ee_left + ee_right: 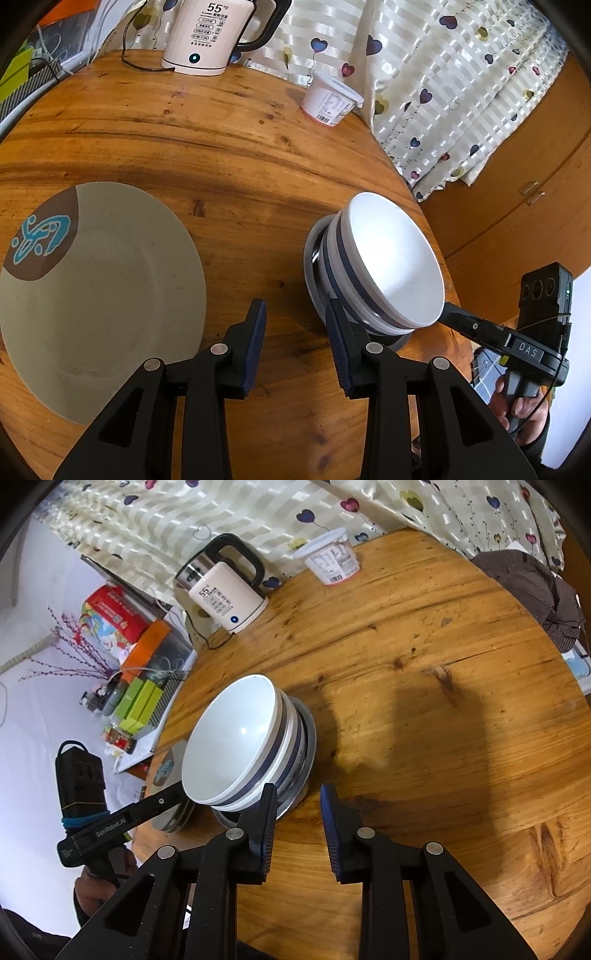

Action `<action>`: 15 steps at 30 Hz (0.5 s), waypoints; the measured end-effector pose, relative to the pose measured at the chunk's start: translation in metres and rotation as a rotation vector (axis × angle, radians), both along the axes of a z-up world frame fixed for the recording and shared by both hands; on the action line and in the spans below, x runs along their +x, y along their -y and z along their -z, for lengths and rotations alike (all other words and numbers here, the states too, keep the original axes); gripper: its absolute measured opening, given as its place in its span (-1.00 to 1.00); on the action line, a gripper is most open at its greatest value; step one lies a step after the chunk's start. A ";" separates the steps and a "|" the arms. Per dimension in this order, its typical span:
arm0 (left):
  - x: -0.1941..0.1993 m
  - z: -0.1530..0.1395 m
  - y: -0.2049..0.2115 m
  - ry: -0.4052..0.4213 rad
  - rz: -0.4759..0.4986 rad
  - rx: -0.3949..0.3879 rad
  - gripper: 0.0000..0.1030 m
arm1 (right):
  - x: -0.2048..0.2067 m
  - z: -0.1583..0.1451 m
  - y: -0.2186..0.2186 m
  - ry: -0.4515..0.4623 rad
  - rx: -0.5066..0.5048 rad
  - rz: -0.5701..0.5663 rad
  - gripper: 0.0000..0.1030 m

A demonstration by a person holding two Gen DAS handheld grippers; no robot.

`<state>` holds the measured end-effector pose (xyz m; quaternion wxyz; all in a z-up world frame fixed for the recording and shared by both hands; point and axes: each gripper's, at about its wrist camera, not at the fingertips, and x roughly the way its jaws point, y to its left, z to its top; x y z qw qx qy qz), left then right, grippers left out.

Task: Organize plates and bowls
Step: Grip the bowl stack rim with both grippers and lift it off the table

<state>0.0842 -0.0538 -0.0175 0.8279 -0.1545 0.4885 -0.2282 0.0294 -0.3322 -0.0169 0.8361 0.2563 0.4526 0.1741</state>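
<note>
A stack of white bowls with blue bands (388, 266) sits on a grey plate (314, 273) on the round wooden table (207, 133); it also shows in the right wrist view (243, 746). A large beige plate with a brown and turquoise mark (99, 288) lies to the left. My left gripper (295, 325) is open, between the beige plate and the bowls. My right gripper (297, 805) is open, just right of the bowl stack; from the left wrist view its finger (465, 321) reaches the bowl rim.
A white electric kettle (210, 37) with a cord and a white plastic tub (330, 99) stand at the table's far edge by a heart-patterned curtain (443, 74). Boxes and clutter (140, 672) sit beyond the table's left edge. A dark cloth (539, 590) lies at the right.
</note>
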 end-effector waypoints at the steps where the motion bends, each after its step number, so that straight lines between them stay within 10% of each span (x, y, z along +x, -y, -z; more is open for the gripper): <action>1: 0.000 0.000 0.000 -0.003 0.001 -0.004 -0.33 | 0.001 0.001 0.000 -0.003 0.002 -0.001 -0.52; 15: 0.013 0.009 0.003 -0.042 0.013 -0.051 -0.33 | 0.014 0.021 0.007 -0.074 0.092 0.009 -0.57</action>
